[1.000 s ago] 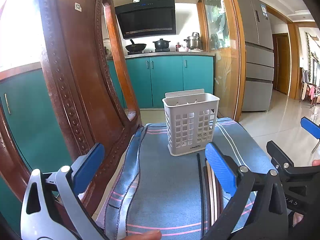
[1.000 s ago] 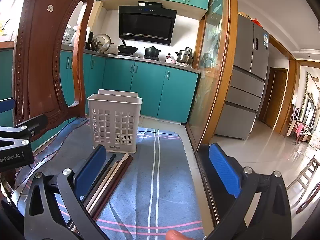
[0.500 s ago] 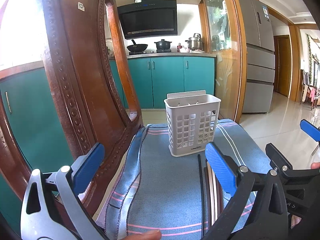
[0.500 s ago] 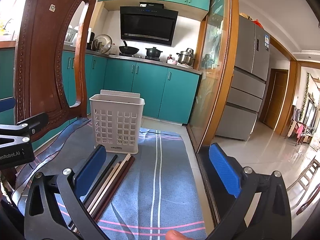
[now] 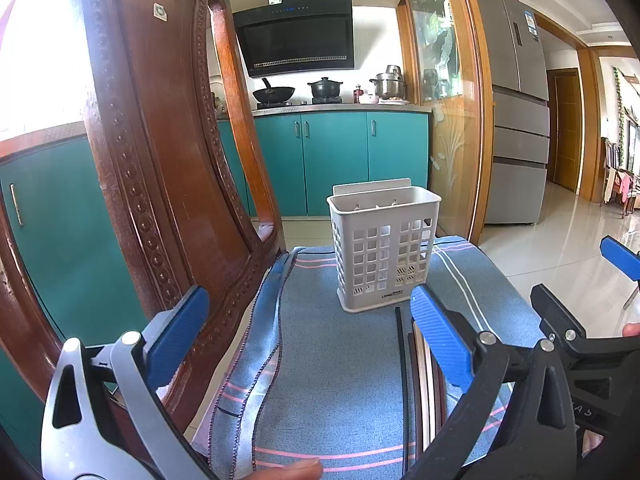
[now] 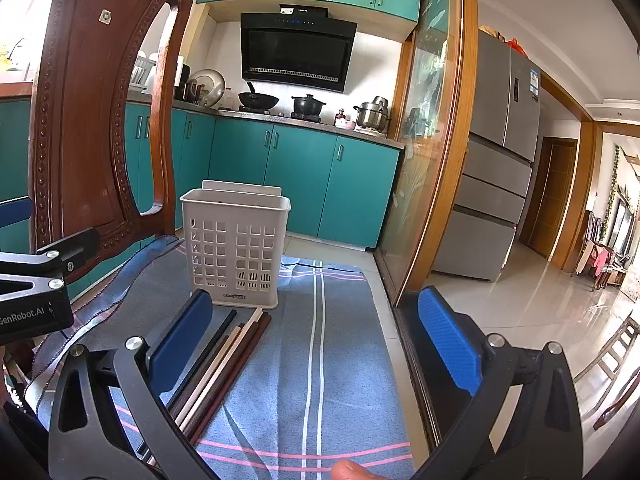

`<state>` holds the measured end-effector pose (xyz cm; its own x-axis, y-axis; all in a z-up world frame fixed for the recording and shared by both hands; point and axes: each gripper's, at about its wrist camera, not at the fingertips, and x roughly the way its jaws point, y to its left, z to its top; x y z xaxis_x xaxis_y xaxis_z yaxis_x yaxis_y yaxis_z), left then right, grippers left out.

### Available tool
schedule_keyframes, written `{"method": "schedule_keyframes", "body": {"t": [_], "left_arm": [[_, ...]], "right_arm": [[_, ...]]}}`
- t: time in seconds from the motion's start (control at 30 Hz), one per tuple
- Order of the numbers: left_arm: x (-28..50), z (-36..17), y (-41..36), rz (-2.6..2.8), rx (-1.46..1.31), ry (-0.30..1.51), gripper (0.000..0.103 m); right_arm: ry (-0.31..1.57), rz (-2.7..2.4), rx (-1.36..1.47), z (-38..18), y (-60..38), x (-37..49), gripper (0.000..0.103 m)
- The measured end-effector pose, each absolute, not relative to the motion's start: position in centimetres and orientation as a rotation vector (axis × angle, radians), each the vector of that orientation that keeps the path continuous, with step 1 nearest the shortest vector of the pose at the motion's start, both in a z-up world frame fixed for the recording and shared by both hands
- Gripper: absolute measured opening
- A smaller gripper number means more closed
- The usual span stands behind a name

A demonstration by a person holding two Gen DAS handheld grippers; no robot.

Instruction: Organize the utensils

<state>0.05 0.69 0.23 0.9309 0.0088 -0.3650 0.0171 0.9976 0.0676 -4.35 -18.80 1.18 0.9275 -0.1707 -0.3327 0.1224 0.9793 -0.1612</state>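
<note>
A white slotted utensil basket [image 5: 383, 248] stands upright on a blue striped cloth [image 5: 332, 360]; it also shows in the right wrist view [image 6: 235, 246]. Several chopsticks [image 6: 224, 356], black, cream and dark brown, lie side by side on the cloth in front of the basket; they also show in the left wrist view [image 5: 416, 380]. My left gripper [image 5: 308, 344] is open and empty, above the cloth, short of the basket. My right gripper [image 6: 316, 344] is open and empty, to the right of the chopsticks.
A carved wooden chair back [image 5: 160, 160] rises close on the left, also in the right wrist view [image 6: 96, 128]. The cloth's right edge [image 6: 380, 320] drops to a tiled floor [image 6: 500, 300]. Teal cabinets [image 6: 300, 184] and a glass door frame [image 6: 440, 140] stand behind.
Both grippers have drifted slightly, so the basket sits a touch lower and nearer in the views. Jaws stay open; nothing was taken hold of.
</note>
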Motion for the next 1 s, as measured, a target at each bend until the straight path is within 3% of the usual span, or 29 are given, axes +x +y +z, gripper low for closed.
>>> {"method": "schedule_keyframes", "body": {"t": [1.0], "left_arm": [[-0.04,0.0,0.21,-0.005,0.08,0.378,0.1]], "right_arm": [[0.349,-0.147,-0.131,1.24,-18.83,-4.39,0.101]]}}
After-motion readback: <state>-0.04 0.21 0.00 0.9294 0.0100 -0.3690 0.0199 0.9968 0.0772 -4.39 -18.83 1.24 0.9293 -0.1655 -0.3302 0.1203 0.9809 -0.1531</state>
